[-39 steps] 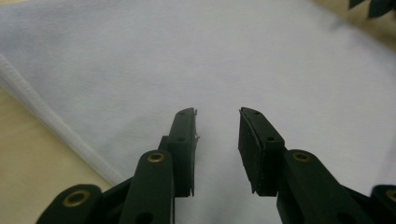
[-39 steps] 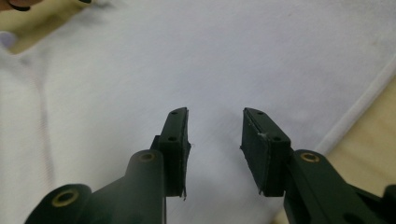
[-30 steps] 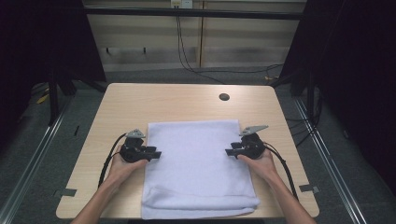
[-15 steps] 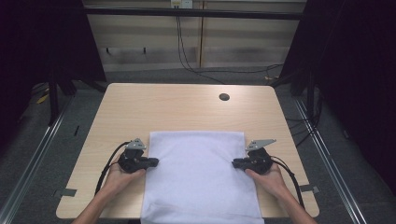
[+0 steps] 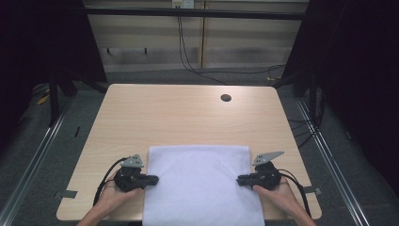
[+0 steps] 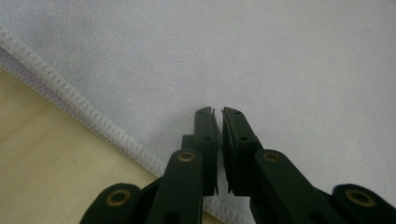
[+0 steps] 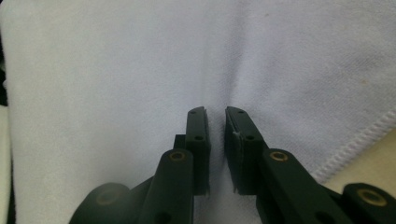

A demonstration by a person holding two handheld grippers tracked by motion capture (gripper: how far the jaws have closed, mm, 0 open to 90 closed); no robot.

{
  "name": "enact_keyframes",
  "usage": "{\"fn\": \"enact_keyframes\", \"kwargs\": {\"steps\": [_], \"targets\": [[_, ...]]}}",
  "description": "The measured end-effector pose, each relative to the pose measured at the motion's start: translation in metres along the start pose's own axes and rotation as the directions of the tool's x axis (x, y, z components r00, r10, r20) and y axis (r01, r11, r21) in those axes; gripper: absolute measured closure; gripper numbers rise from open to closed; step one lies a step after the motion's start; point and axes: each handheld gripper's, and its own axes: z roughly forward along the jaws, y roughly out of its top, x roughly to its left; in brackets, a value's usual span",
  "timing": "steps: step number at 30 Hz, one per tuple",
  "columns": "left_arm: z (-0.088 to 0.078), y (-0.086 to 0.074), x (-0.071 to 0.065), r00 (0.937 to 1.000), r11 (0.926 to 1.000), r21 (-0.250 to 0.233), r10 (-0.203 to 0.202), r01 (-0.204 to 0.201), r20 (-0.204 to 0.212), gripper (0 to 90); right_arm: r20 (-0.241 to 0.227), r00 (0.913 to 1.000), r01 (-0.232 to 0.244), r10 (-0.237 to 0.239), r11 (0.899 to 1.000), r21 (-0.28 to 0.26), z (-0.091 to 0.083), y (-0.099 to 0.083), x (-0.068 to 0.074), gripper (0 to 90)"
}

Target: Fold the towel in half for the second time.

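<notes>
Two grippers sit at opposite side edges of a white towel (image 5: pixel 200 186) lying flat at the near edge of the wooden counter (image 5: pixel 179 117), with its front part hanging over that edge. The left gripper (image 5: pixel 153 179) has its fingers (image 6: pixel 205 135) nearly together, having just eased slightly apart over the towel's hemmed edge. The right gripper (image 5: pixel 241 179) shows a narrow gap, with a ridge of cloth running into it.

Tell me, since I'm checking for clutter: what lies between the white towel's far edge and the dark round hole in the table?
In the high view, only bare wooden tabletop lies between the white towel and the hole.
</notes>
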Motion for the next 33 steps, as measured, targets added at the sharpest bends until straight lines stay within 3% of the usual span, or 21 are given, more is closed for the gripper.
{"fn": "enact_keyframes", "kwargs": {"steps": [3, 5, 7, 10, 12, 15, 17, 18, 20, 21, 23, 28, 31, 33], "targets": [[-0.005, -0.004, -0.008, 0.9997, 0.9998, 0.021, 0.005, -0.005, 0.024, 78.4, -0.016, 0.9998, 0.008, -0.008, 1.0, 0.016, -0.002, -0.003, 0.007, 75.6], [-0.007, -0.003, -0.009, 0.9999, 0.9999, 0.016, 0.005, -0.006, 0.015, 71.4, -0.03, 0.9991, 0.029, -0.029, 0.999, 0.015, -0.003, -0.004, 0.009, 69.9], [-0.01, 0.002, -0.002, 0.9998, 0.9998, -0.014, -0.011, 0.011, -0.015, 65.6, -0.014, 0.9998, 0.011, -0.011, 1.0, -0.019, -0.006, -0.001, 0.003, 66.1], [-0.016, 0.016, 0.016, 0.997, 0.9964, -0.082, -0.03, 0.024, -0.071, 61.8, 0.053, 0.9984, -0.015, 0.021, 0.994, -0.104, -0.016, 0.013, -0.021, 64.2], [-0.019, 0.024, 0.027, 0.9936, 0.9945, -0.102, -0.038, 0.027, -0.106, 60.8, 0.108, 0.9939, -0.008, 0.02, 0.993, -0.118, -0.018, 0.02, -0.035, 63.7], [-0.018, 0.032, 0.052, 0.9855, 0.987, -0.141, -0.096, 0.077, -0.14, 59.2, 0.151, 0.9871, -0.03, 0.052, 0.989, -0.143, -0.016, 0.03, -0.059, 62.1], [-0.016, 0.035, 0.064, 0.9784, 0.9849, -0.147, -0.116, 0.091, -0.171, 57.9, 0.166, 0.984, -0.038, 0.064, 0.988, -0.152, -0.011, 0.036, -0.071, 59.7], [-0.015, 0.035, 0.069, 0.9765, 0.9793, -0.171, -0.137, 0.108, -0.167, 56.5, 0.159, 0.9844, -0.049, 0.075, 0.986, -0.16, -0.009, 0.039, -0.075, 59.0], [-0.011, 0.036, 0.078, 0.9708, 0.9805, -0.145, -0.157, 0.132, -0.181, 55.2, 0.161, 0.9846, -0.044, 0.069, 0.987, -0.153, -0.002, 0.045, -0.083, 56.4], [-0.008, 0.036, 0.082, 0.9729, 0.9824, -0.128, -0.157, 0.136, -0.17, 54.2, 0.164, 0.9838, -0.049, 0.074, 0.988, -0.149, 0.0, 0.047, -0.084, 55.5], [-0.004, 0.035, 0.085, 0.9692, 0.9806, -0.133, -0.167, 0.144, -0.181, 53.4, 0.148, 0.9864, -0.052, 0.073, 0.989, -0.142, 0.005, 0.05, -0.089, 55.0], [0.008, 0.034, 0.08, 0.9814, 0.9895, -0.081, -0.13, 0.12, -0.141, 48.9, 0.138, 0.9881, -0.053, 0.068, 0.993, -0.109, 0.011, 0.046, -0.09, 54.9], [0.009, 0.033, 0.077, 0.9821, 0.9891, -0.092, -0.127, 0.115, -0.139, 46.6, 0.149, 0.9875, -0.041, 0.052, 0.996, -0.077, 0.015, 0.045, -0.086, 55.4], [0.01, 0.033, 0.077, 0.9827, 0.9904, -0.087, -0.119, 0.108, -0.142, 50.5, 0.15, 0.9871, -0.046, 0.056, 0.997, -0.068, 0.015, 0.046, -0.084, 58.8]]}}
